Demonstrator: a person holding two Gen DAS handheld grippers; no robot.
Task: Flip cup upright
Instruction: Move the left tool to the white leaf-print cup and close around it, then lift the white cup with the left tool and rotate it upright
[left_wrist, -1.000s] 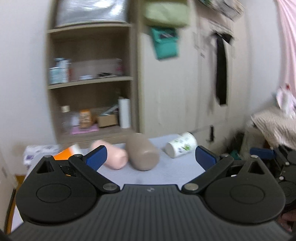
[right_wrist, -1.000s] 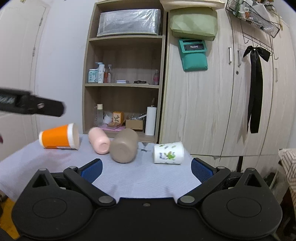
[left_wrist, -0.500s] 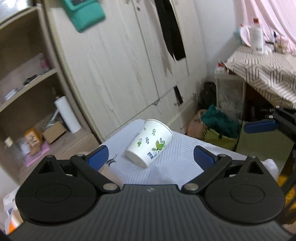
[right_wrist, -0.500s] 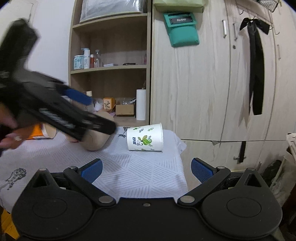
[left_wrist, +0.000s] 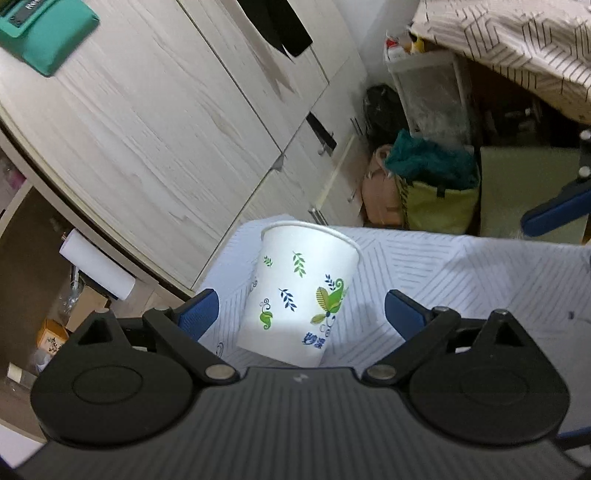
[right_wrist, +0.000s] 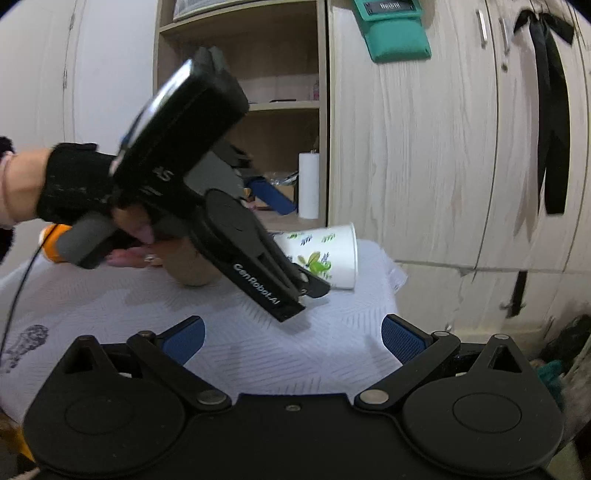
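The left gripper (left_wrist: 299, 314) is spread wide, its two blue pads on either side of the paper cup (left_wrist: 301, 291) with a gap between each pad and the cup wall, so it grips nothing. The cup, white with green and blue leaf prints, lies on its side on the white patterned tablecloth (left_wrist: 443, 266), near the table's corner, with its open rim pointing away from the left wrist camera. From the right wrist view the left gripper (right_wrist: 295, 284) comes in at a downward slant, held by a black-gloved hand (right_wrist: 74, 184), and its tip is over the near side of the cup (right_wrist: 325, 254), whose mouth faces right toward the wardrobe (right_wrist: 424, 147).

The right gripper (right_wrist: 291, 336) is also wide open and holds nothing; it hangs above the cloth (right_wrist: 314, 354) in front of the cup, well apart from it.

Behind the left gripper a brown cup (right_wrist: 188, 269) lies on the cloth, and an orange one (right_wrist: 50, 243) shows partly at the far left.
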